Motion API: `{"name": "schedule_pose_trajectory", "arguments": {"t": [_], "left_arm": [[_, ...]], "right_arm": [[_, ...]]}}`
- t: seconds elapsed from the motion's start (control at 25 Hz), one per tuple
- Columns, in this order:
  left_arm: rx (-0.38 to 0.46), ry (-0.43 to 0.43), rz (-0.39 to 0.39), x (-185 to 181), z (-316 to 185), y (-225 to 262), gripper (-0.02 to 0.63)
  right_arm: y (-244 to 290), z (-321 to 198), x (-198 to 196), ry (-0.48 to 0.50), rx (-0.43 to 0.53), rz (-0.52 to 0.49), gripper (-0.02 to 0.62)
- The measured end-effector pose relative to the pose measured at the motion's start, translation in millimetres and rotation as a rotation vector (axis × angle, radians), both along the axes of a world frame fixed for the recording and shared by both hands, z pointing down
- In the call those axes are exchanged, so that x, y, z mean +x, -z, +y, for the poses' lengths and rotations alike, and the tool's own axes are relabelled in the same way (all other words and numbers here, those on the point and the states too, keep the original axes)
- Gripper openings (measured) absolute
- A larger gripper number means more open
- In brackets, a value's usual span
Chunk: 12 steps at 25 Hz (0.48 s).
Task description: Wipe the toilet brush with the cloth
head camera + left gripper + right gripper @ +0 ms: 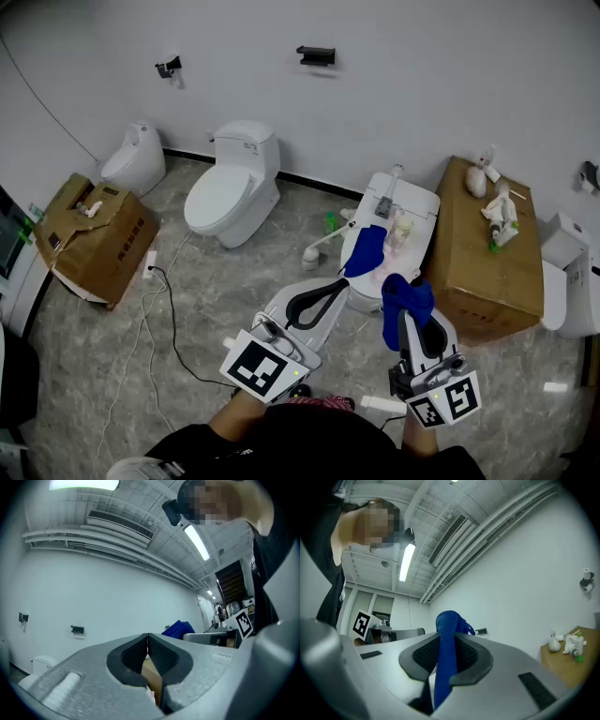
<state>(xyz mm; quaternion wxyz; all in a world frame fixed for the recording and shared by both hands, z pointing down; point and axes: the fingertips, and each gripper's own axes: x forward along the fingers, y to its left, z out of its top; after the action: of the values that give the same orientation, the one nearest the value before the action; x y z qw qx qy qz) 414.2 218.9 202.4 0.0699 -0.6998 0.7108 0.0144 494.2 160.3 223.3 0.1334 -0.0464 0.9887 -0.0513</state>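
Observation:
My right gripper is shut on a blue cloth, which stands up in a bunch above the jaws. In the right gripper view the cloth runs as a strip between the two pads. My left gripper is shut with nothing in it, its jaw tips touching, and it points at the near white toilet. A white toilet brush with a long handle lies on the floor left of that toilet, clear of both grippers. Another blue cloth lies on the toilet's lid.
A large cardboard box with bottles on top stands right of the near toilet. A second white toilet, a urinal and an open cardboard box are further left. A black cable trails over the tiled floor.

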Motion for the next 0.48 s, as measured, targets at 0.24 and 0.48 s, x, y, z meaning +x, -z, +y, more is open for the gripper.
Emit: {"name": "schedule_pose_trajectory", "arguments": {"t": [0.24, 0.48], "left_arm": [[-0.001, -0.001, 0.009, -6.7, 8.5, -3.9, 0.006], [0.006, 0.011, 0.014, -20.2, 28.2, -7.4, 0.006]], "right_arm": [[-2.4, 7.1, -6.0, -0.002, -0.011, -0.003, 0.061], [-3.6, 20.4, -15.3, 0.003, -0.045, -0.027, 0.063]]}}
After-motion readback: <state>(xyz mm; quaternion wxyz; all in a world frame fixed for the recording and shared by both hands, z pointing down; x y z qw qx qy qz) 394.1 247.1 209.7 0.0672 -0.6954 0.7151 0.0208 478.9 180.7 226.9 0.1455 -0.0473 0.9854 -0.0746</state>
